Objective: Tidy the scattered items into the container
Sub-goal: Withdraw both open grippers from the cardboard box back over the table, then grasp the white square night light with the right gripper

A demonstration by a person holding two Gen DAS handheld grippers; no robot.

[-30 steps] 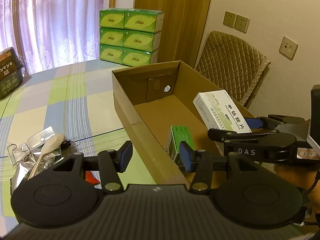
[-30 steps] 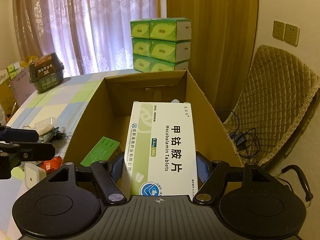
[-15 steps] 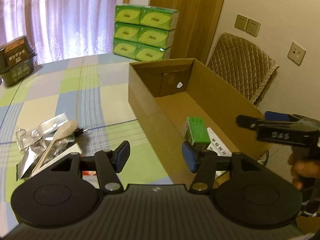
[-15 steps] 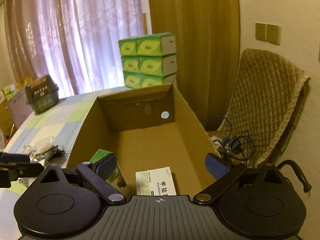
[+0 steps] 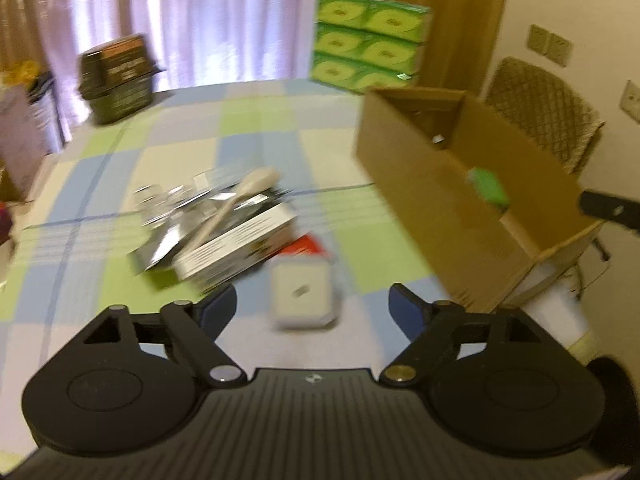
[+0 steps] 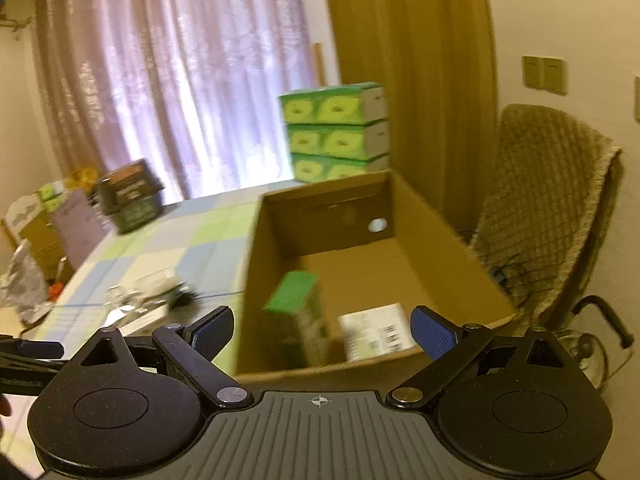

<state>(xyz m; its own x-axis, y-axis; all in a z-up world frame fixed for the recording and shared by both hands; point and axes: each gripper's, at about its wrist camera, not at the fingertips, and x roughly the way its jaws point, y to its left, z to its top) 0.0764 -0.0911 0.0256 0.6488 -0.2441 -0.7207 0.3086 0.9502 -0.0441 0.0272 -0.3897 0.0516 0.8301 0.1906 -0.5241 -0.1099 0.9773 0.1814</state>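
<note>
The left gripper (image 5: 312, 304) hangs over the checked tablecloth (image 5: 260, 128) with its jaws spread wide and nothing between them. Just ahead of its blue pads lies a small white square case (image 5: 302, 298), flat on the cloth, and that looks like the next thing to collect. Beyond it sits the rest of the scatter: a white printed carton (image 5: 236, 250) lying at an angle, a pale wooden spoon (image 5: 236, 200) resting across crumpled foil packets (image 5: 172, 216), and something red (image 5: 304, 246) half hidden behind the carton. The view is smeared with motion, so finer detail cannot be read.

The right gripper (image 6: 322, 330) is likewise wide open and empty, poised at the near end of the cardboard box (image 6: 440, 232), which stands at the table's right edge. Inside, a green box (image 6: 298, 308) leans against the left wall and a white medicine box (image 6: 378, 330) lies flat on the floor beside it, so two items are in and most are still out.

To take the white case well, I would centre the jaws over it, lower until the pads straddle its two opposite sides, and close only once the tool is steady; its rounded corners may slip from a skewed grip. Approaching from directly above should keep the left finger off the carton next to it. Carry it over the box's near wall and release low, in the bare floor behind the medicine box
</note>
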